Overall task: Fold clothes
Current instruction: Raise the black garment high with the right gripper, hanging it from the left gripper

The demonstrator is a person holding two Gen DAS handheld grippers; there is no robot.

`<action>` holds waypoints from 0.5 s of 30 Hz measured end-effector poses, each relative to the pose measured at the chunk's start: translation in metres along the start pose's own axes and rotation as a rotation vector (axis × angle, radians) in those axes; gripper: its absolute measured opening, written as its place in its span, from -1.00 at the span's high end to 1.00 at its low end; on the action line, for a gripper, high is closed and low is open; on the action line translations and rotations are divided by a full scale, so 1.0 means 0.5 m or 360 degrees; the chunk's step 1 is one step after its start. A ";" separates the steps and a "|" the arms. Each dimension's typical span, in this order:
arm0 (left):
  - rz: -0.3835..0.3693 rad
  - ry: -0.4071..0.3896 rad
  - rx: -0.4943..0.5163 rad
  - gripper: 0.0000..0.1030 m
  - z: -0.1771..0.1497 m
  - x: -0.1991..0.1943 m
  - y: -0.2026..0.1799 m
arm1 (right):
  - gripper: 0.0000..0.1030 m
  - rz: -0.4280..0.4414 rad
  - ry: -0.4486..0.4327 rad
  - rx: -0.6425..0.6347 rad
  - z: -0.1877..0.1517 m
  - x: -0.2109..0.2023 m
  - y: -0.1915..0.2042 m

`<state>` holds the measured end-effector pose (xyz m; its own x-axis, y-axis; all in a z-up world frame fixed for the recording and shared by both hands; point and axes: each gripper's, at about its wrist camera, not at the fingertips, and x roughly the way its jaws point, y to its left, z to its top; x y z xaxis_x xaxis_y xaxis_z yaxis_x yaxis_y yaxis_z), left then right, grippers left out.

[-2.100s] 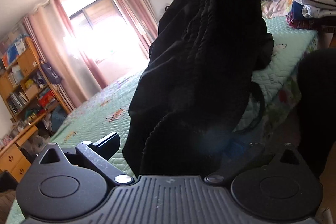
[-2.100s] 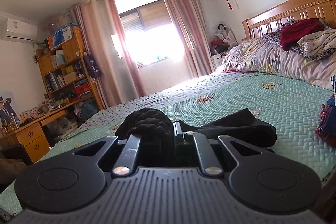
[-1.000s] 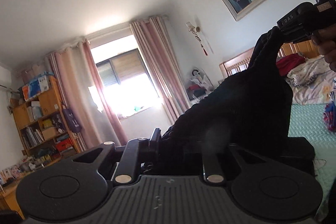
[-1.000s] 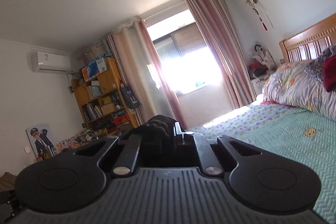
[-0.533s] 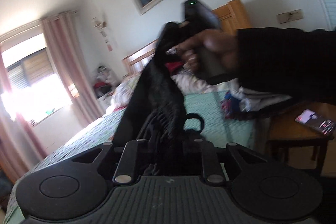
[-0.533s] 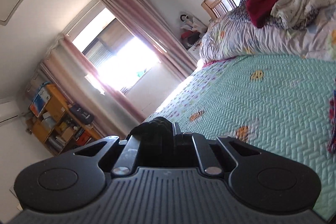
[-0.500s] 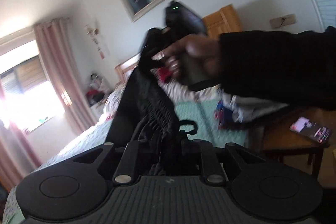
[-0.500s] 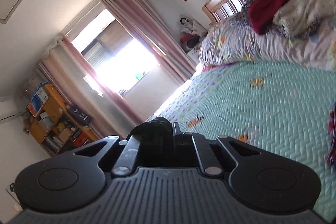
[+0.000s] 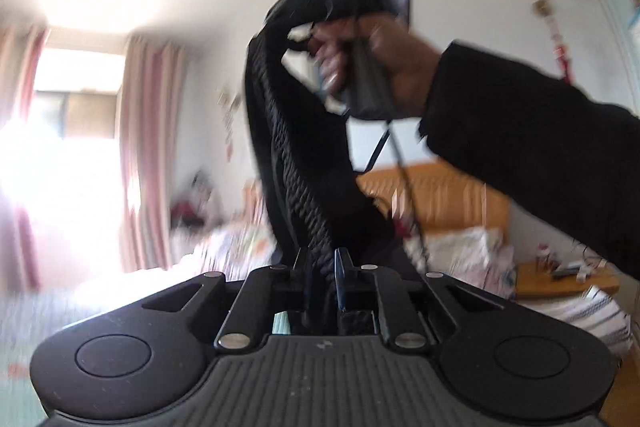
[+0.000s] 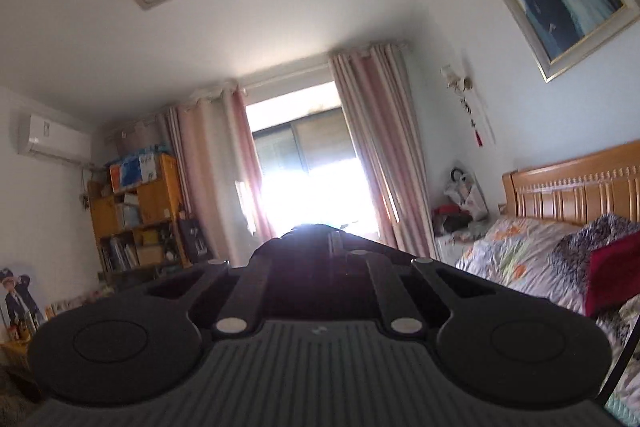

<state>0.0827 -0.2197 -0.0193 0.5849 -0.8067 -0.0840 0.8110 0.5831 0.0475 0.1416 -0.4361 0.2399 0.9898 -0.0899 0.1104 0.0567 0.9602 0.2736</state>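
The black knit garment [image 9: 304, 163] now hangs in the air above the bed [image 10: 520, 259], lifted clear of the quilt where it lay bunched two seconds ago. The right gripper [image 9: 316, 7], raised high by a hand [image 9: 376, 67], pinches its top edge; the left gripper [image 9: 322, 279] clamps the lower part. Judged from this, the cloth is stretched between them, ready for laying flat

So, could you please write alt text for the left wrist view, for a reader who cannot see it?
A black knitted garment stretches between two tools: the left tool pinches its lower end, and the right tool, held higher by a hand in a dark sleeve, grips its top. Behind, blurred, are pink curtains and a wooden headboard.
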 end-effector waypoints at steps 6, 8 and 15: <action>0.0177 0.0324 -0.0049 0.70 -0.170 -0.043 0.083 | 0.84 -0.0020 0.0315 0.0191 -0.287 0.062 -0.023; 0.0135 0.0383 -0.0039 0.61 -0.190 -0.034 0.104 | 0.84 -0.0033 0.0356 0.0290 -0.342 0.051 -0.047; -0.0127 0.0328 -0.0009 -0.42 -0.208 0.041 0.097 | 0.83 -0.0012 0.0260 0.0286 -0.269 -0.037 -0.050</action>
<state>0.1328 -0.1978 -0.1222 0.5039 -0.8139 -0.2892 0.8542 0.5192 0.0272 0.1396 -0.4231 0.1027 0.9983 -0.0389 -0.0442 0.0544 0.8959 0.4410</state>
